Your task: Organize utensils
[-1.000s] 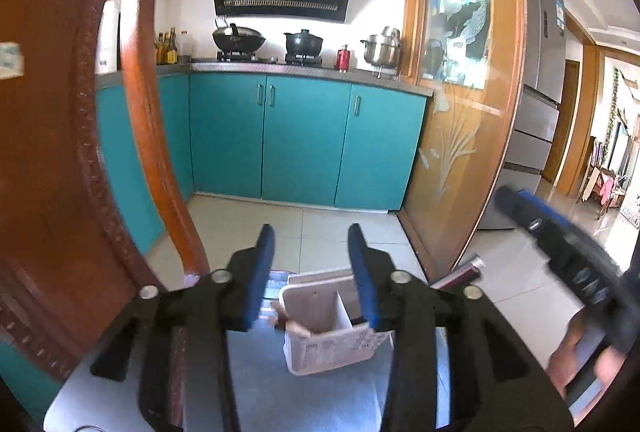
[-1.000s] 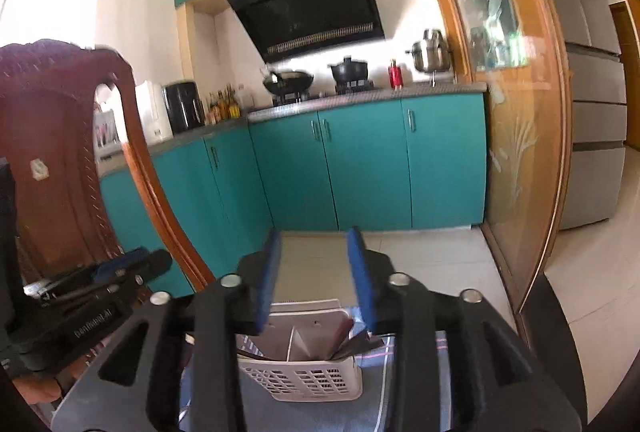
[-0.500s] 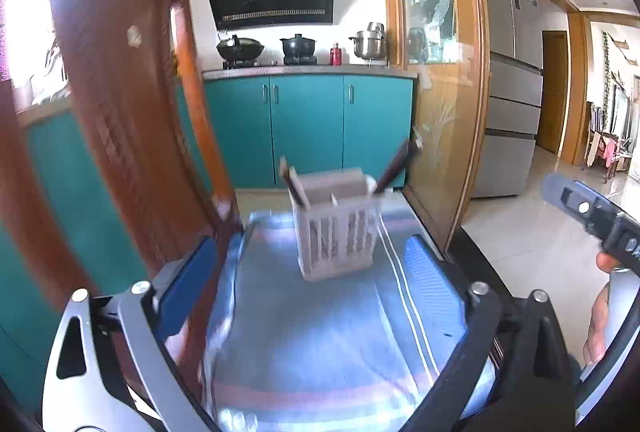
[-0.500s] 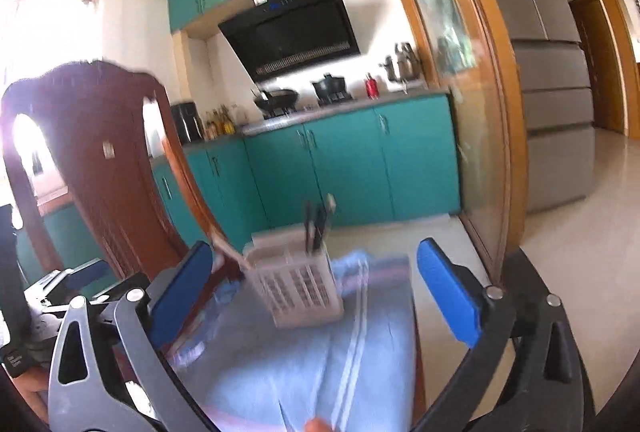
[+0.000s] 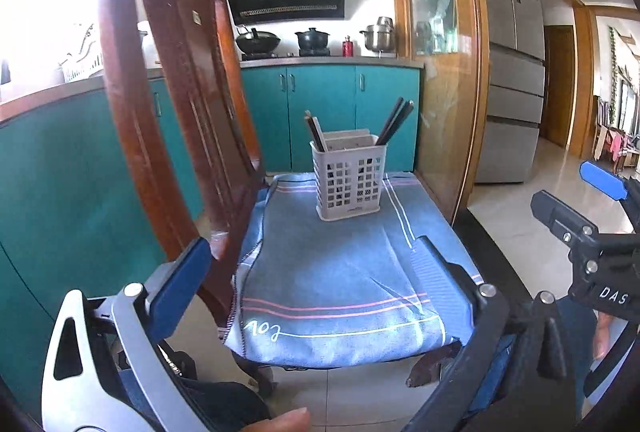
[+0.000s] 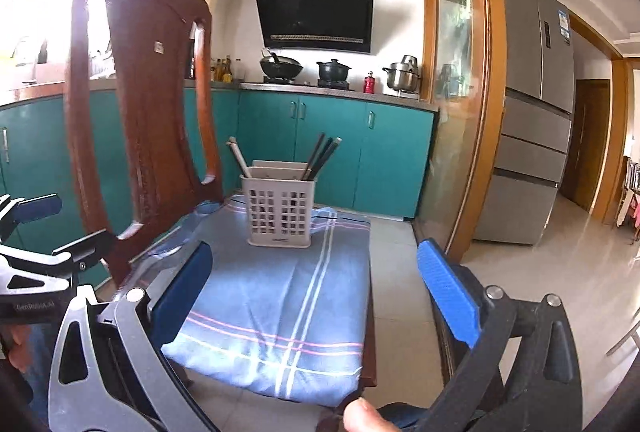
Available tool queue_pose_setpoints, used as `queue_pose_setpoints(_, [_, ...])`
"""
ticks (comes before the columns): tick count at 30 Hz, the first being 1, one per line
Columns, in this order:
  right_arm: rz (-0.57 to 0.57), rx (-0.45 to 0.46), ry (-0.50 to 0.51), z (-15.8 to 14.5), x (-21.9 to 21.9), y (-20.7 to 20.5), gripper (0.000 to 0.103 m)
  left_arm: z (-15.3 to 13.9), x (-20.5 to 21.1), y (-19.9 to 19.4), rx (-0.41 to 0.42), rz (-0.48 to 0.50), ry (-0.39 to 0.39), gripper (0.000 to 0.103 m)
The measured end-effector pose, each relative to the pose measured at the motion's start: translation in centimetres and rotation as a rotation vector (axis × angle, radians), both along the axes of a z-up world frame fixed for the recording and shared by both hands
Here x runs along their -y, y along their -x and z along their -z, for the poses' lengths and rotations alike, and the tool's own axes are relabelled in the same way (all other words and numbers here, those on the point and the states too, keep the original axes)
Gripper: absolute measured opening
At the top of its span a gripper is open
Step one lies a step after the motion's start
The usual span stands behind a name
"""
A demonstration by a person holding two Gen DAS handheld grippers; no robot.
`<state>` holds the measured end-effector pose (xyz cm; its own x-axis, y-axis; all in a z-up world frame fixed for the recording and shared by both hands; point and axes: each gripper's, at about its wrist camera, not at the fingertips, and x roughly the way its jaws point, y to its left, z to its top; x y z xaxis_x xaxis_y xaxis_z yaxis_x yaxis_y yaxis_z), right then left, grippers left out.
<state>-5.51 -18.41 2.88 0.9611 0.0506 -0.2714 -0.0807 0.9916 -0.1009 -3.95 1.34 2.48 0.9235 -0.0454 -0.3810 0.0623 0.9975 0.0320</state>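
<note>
A white slotted utensil holder (image 5: 349,181) stands upright on a blue striped cloth (image 5: 328,264) at the far end of a chair seat; it also shows in the right wrist view (image 6: 279,213). Dark chopsticks (image 5: 394,121) lean right in it and light ones (image 5: 313,130) lean left. My left gripper (image 5: 308,272) is open and empty, held back over the near part of the seat. My right gripper (image 6: 316,284) is open and empty, also well short of the holder.
The wooden chair back (image 5: 180,104) rises on the left, close to the left gripper. A glass sliding door with wooden frame (image 5: 452,72) stands right of the seat. Teal kitchen cabinets (image 5: 328,104) lie behind. The right gripper's body (image 5: 592,244) shows at the far right.
Both grippers have opened wide and pulled back and up from the holder. The holder now stands alone on the cloth, farther away in both views.
</note>
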Motion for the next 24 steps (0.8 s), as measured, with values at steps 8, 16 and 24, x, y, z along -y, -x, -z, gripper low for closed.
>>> queue_pose_setpoints(8, [0.012,0.026,0.018,-0.9,-0.8,1.0,0.100,-0.3,-0.5,0.9,0.019,0.009,-0.014,0.100])
queue_pose_setpoints(16, [0.026,0.017,0.016,-0.5,-0.7,1.4,0.100,-0.4,0.0,1.0,0.020,0.023,-0.025,0.100])
queue_pose_setpoints(24, [0.034,0.013,0.008,-0.4,-0.5,1.5,0.100,-0.4,0.5,1.2,0.022,0.033,-0.033,0.100])
